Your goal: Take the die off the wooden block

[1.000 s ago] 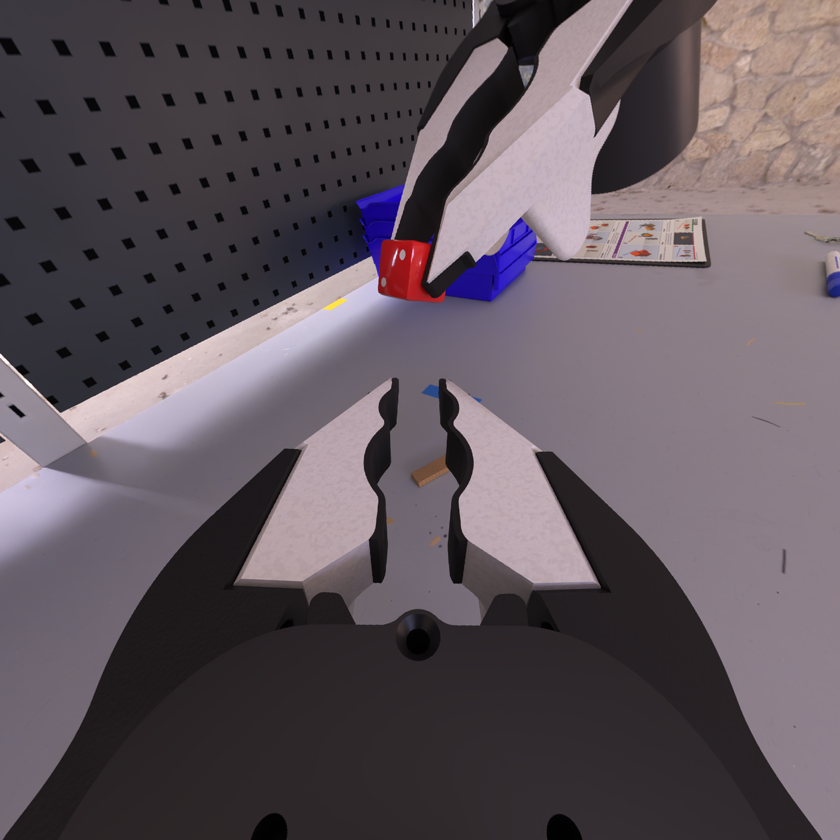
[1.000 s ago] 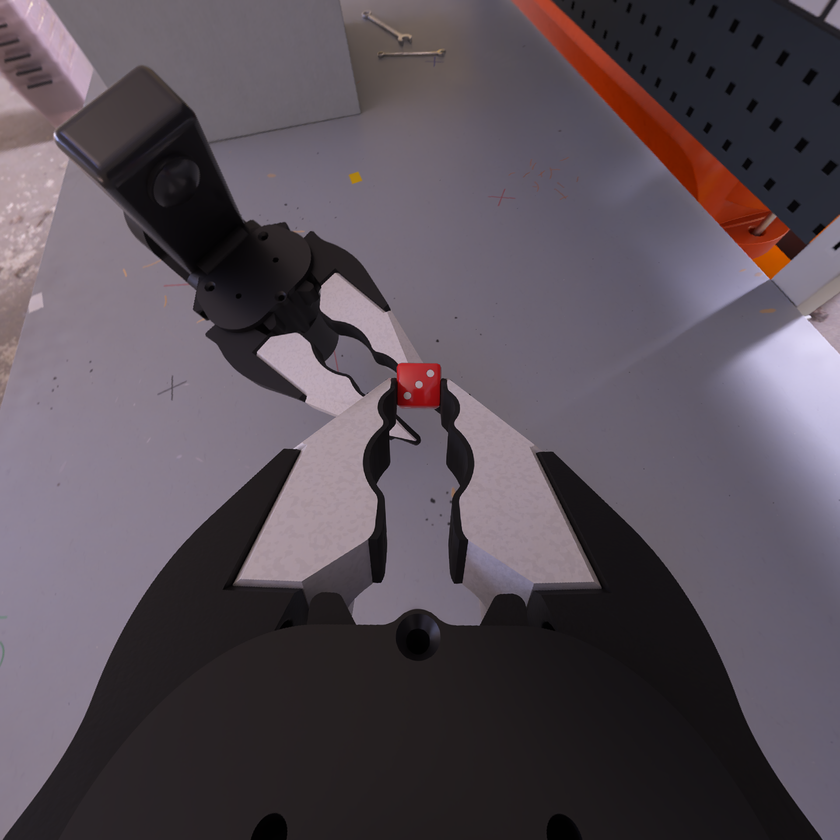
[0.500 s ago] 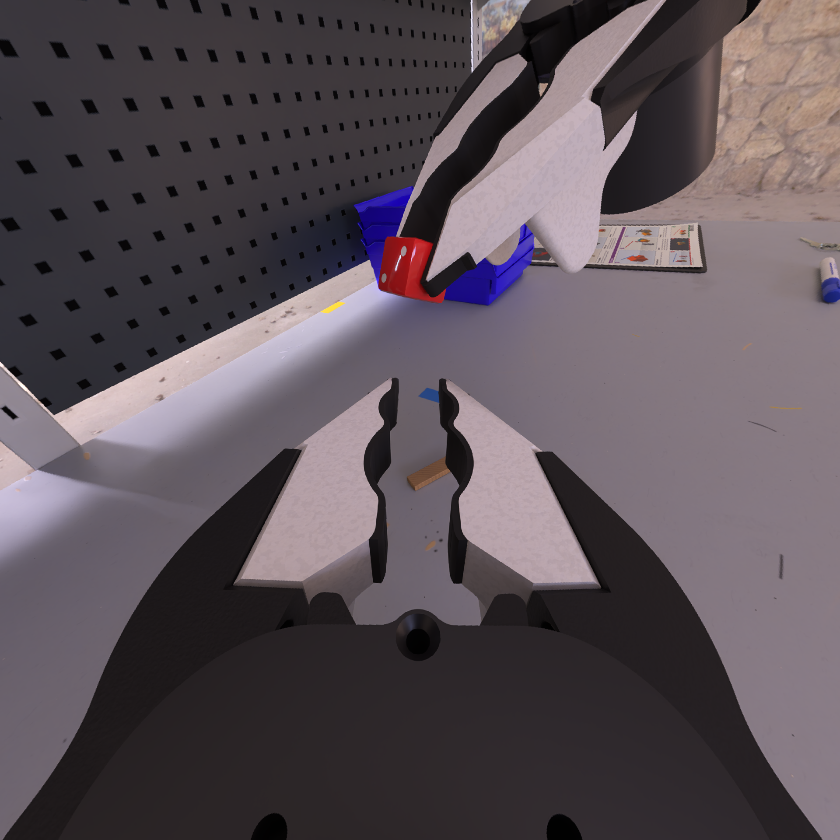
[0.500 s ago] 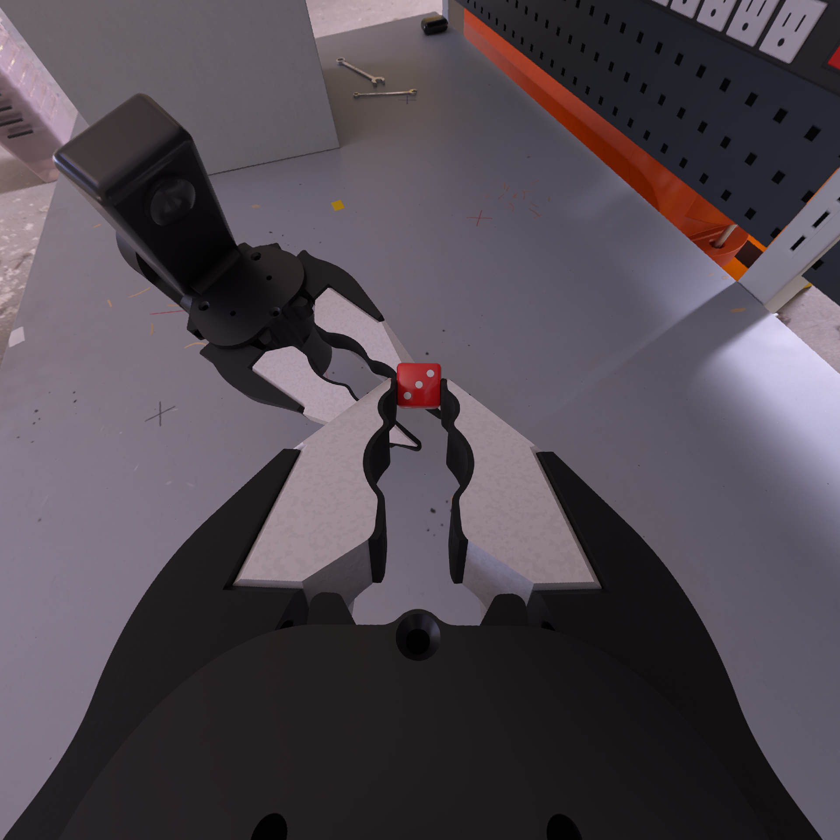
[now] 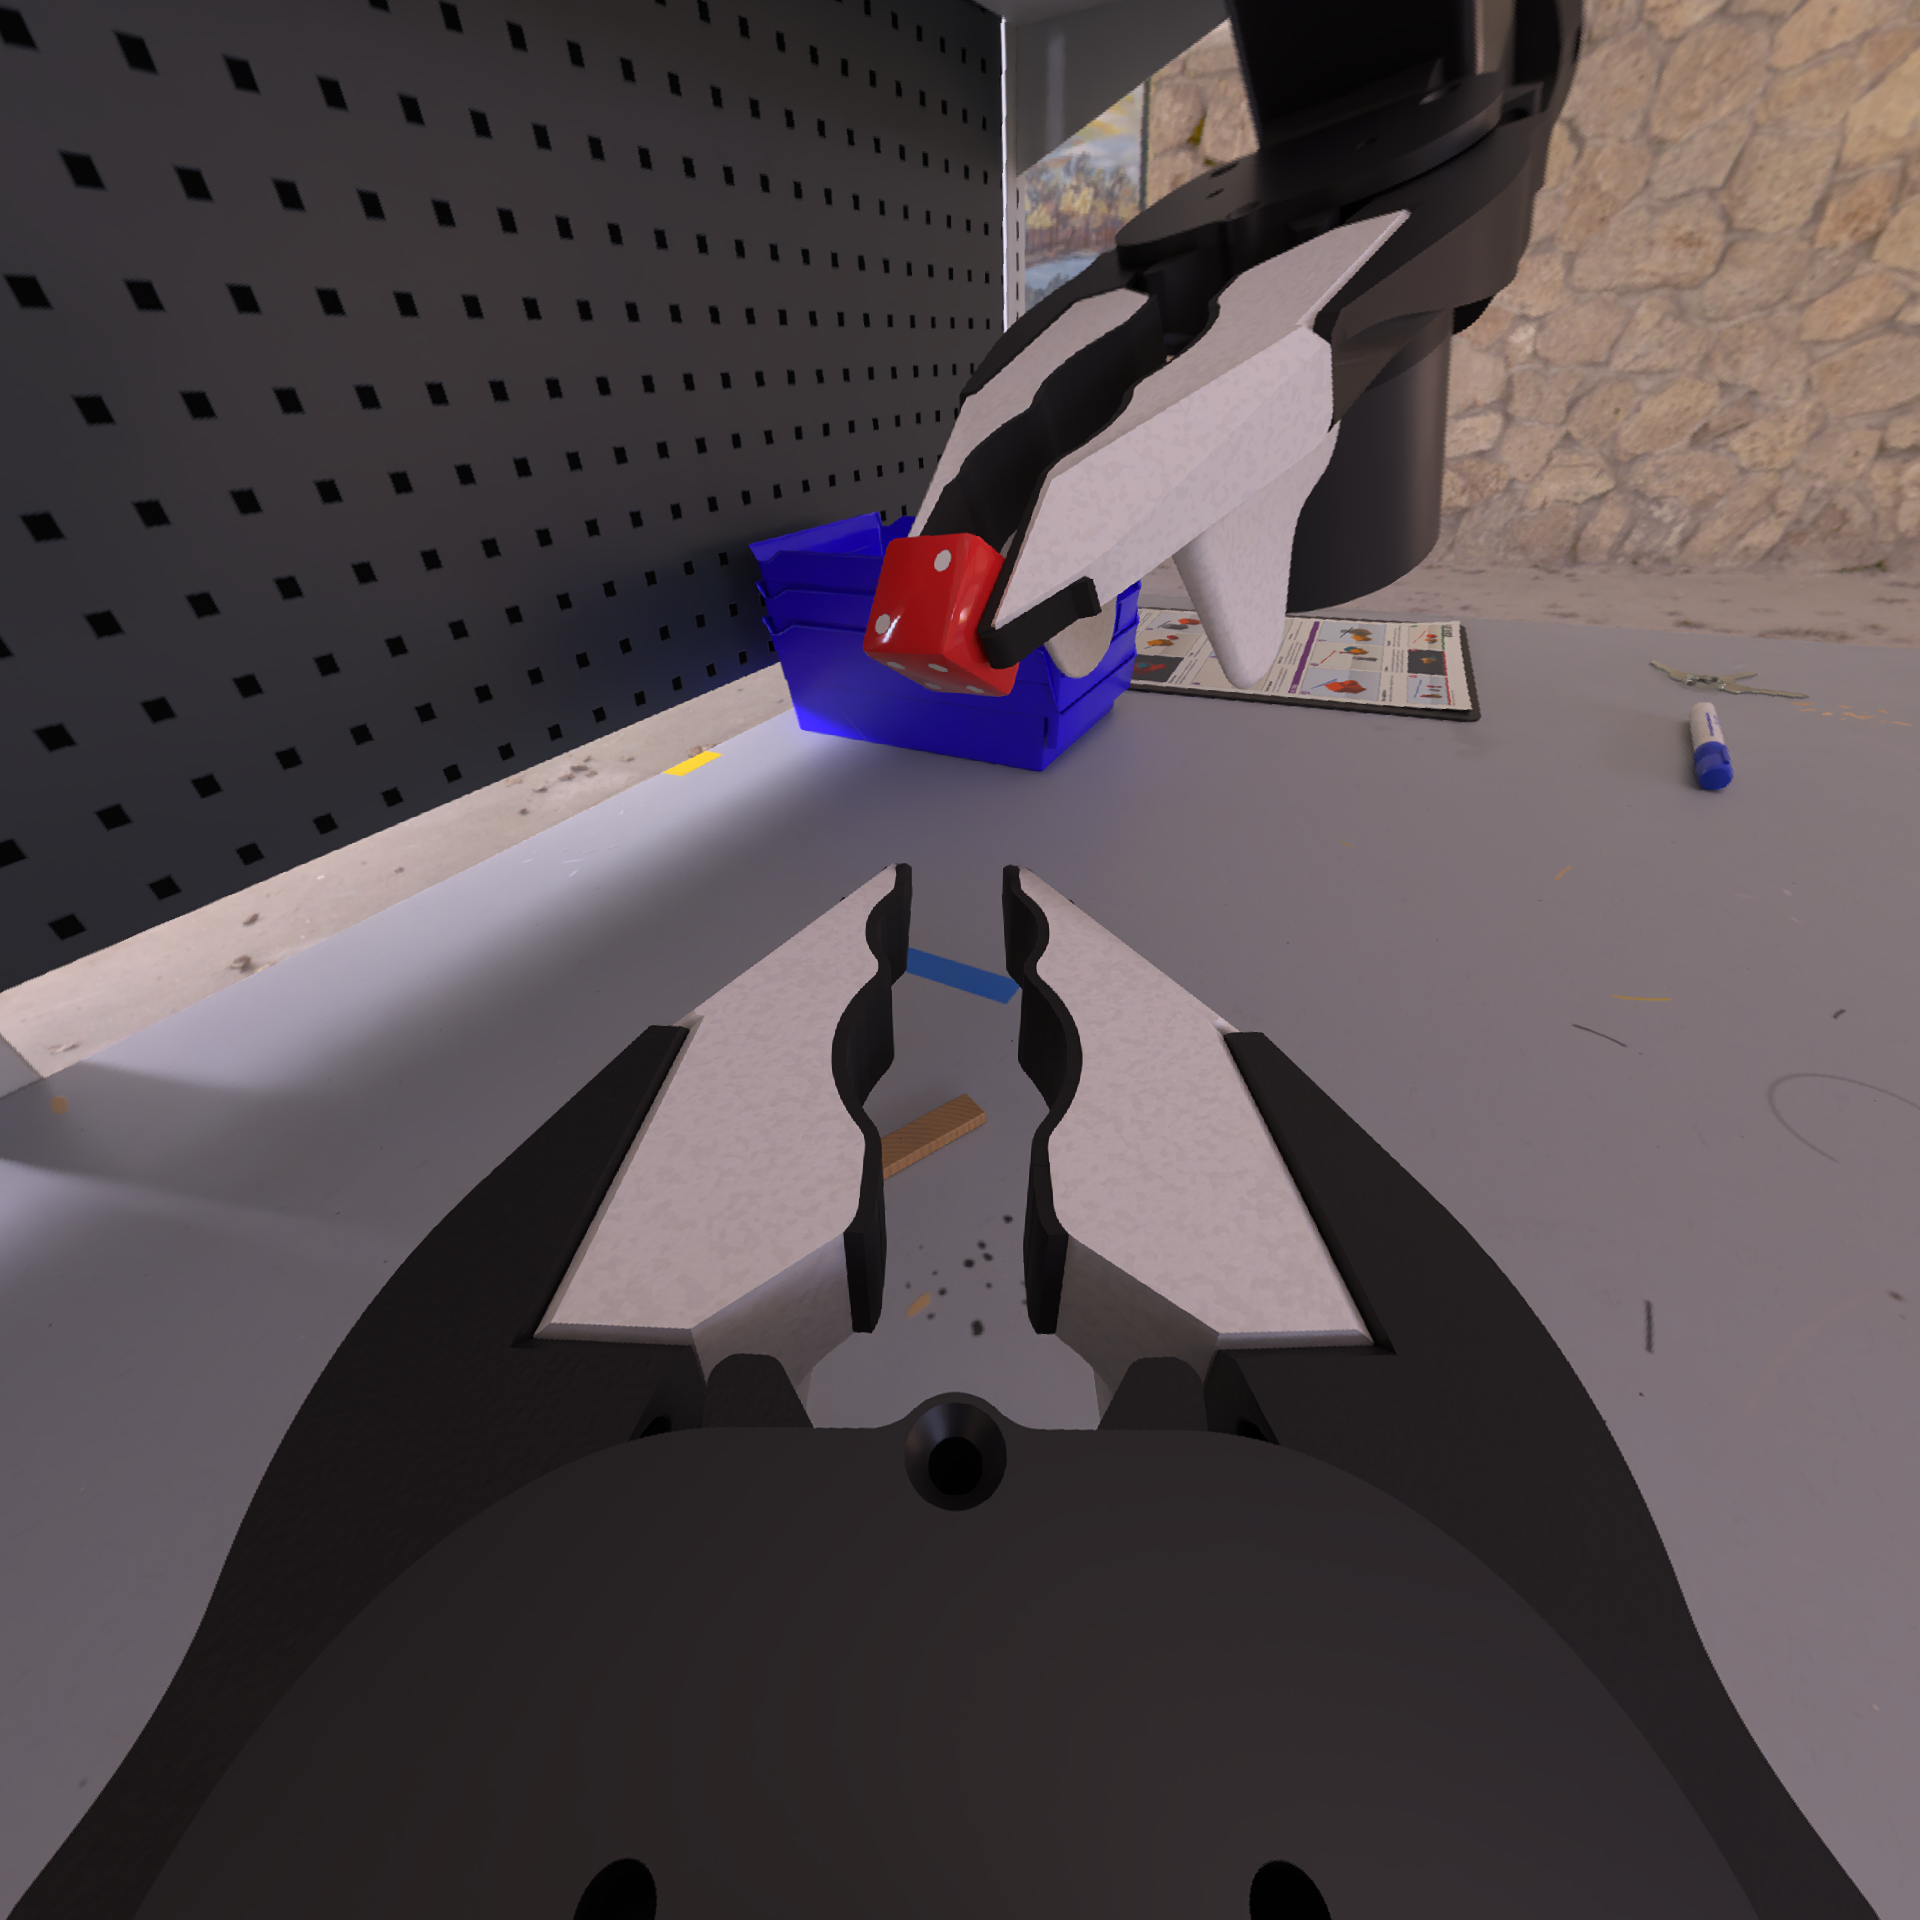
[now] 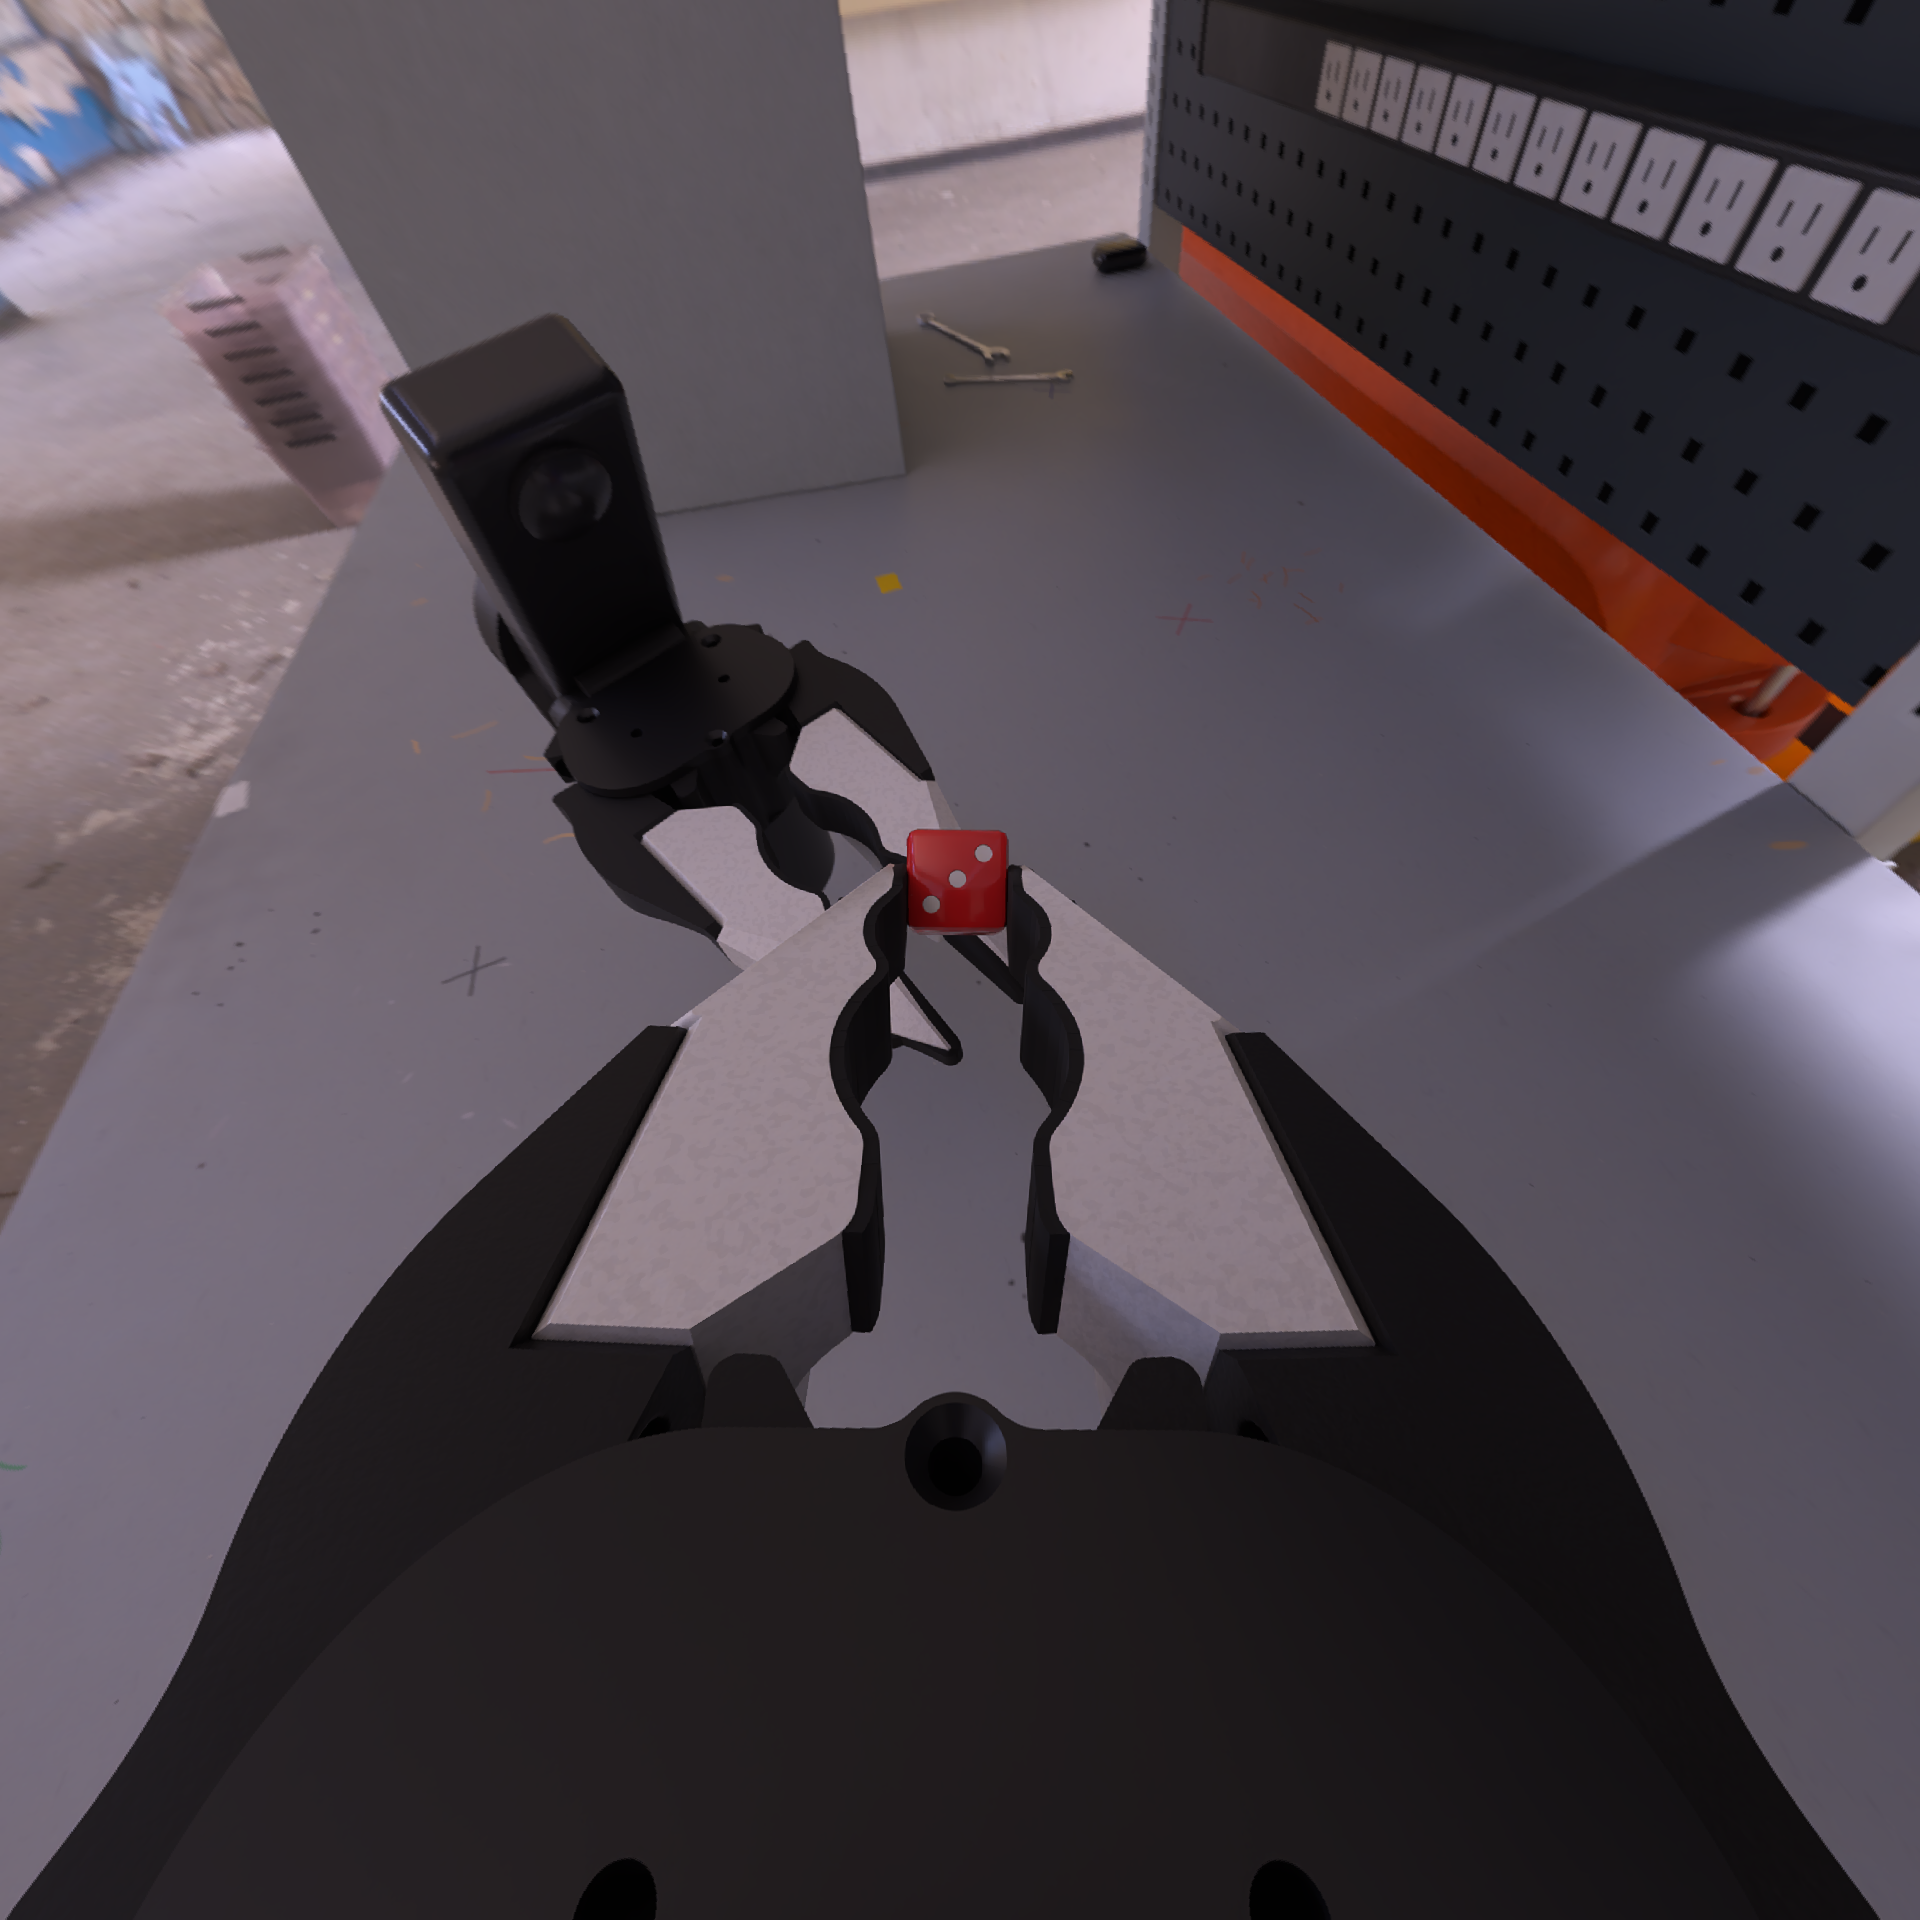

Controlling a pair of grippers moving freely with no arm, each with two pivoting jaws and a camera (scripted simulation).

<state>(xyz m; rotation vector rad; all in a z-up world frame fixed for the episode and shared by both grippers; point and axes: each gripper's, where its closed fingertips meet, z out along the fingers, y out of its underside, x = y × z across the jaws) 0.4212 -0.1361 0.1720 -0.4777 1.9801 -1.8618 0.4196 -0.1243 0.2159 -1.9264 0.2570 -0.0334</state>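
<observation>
The red die sits between the fingertips of my right gripper, which is shut on it and holds it in the air. In the left wrist view the die hangs above the grey table, clamped in the right gripper. The small wooden block lies flat on the table and shows through the gap of my left gripper. The left gripper is open and holds nothing. Its black body sits low, beyond the die. The block is hidden in the right wrist view.
Stacked blue bins, a printed sheet and a blue marker lie farther along the table. A dark pegboard lines one side. Two wrenches, a grey panel and an orange rail lie beyond.
My right gripper has risen and tilted more upright with the die in it, farther from the table and the left gripper. The wooden block stays on the table.
</observation>
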